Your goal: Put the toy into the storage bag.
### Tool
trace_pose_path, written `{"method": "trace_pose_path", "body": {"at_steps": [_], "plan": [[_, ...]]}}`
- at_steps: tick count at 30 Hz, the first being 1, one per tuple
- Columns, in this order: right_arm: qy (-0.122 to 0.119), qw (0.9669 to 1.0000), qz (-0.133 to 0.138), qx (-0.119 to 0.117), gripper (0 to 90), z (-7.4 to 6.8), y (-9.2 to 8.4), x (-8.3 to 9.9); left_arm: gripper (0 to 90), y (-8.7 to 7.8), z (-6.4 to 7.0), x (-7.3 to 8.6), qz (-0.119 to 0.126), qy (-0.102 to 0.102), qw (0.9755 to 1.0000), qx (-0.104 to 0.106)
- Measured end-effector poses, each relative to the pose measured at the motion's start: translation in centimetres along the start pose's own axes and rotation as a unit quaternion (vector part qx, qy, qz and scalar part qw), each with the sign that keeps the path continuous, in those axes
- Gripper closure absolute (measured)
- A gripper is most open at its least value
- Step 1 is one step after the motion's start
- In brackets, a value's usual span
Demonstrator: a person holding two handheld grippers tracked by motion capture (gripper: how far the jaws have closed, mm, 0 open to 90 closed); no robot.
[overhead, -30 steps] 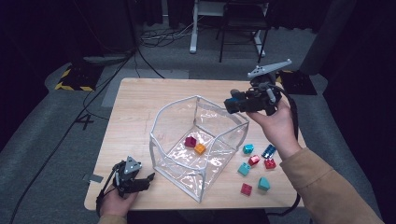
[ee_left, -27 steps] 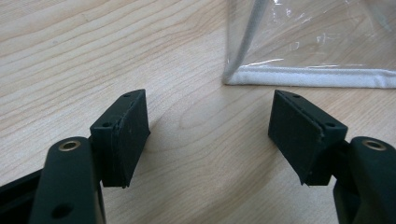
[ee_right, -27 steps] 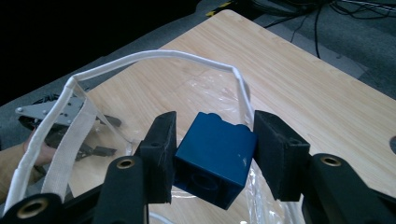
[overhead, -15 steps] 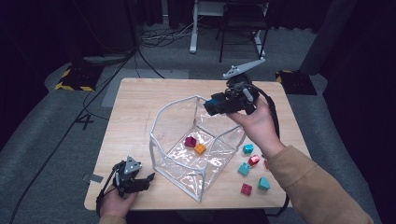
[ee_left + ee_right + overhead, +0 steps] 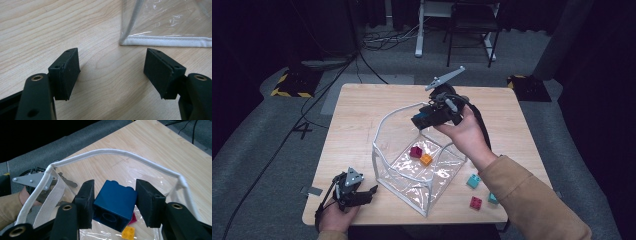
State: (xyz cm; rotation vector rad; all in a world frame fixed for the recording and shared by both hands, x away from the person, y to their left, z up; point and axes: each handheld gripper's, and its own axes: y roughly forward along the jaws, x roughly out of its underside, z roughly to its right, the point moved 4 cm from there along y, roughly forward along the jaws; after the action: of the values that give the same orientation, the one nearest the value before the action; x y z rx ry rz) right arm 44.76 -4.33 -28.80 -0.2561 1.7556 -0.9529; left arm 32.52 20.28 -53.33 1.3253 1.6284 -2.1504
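Note:
A clear plastic bag (image 5: 409, 175) with a white fabric rim (image 5: 112, 152) stands open mid-table. My right gripper (image 5: 418, 121) hovers above its far side, shut on a dark blue brick (image 5: 115, 205) that sits tilted between the pads, studs up. Below it in the bag lie a magenta brick (image 5: 415, 152) and an orange brick (image 5: 426, 160). My left gripper (image 5: 366, 192) rests near the table's front left edge, open and holding nothing. Its jaws point at the bag's near corner (image 5: 130, 41).
On the wooden table (image 5: 362, 115), right of the bag, lie a teal brick (image 5: 473, 181), a red brick (image 5: 475, 202) and another teal brick (image 5: 493, 198). The person's right forearm crosses above them. Dark floor with cables surrounds the table.
The right gripper has carried the blue brick leftward, from beyond the bag's right side to above its opening. The left gripper has stayed put.

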Motion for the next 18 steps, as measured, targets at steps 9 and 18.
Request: {"method": "trace_pose_path", "body": {"at_steps": [9, 18], "plan": [[-0.004, 0.9988, -0.047, -0.011, 51.4, -0.5, 3.7, 0.8, 29.2, 0.0, 0.0, 0.0, 0.000, 0.000, 1.0000, 0.001], [-0.010, 0.9951, -0.098, -0.007, 51.4, -1.0, 5.9, 1.8, 29.1, 0.0, 0.0, 0.0, 0.000, 0.000, 1.0000, 0.001]]}}
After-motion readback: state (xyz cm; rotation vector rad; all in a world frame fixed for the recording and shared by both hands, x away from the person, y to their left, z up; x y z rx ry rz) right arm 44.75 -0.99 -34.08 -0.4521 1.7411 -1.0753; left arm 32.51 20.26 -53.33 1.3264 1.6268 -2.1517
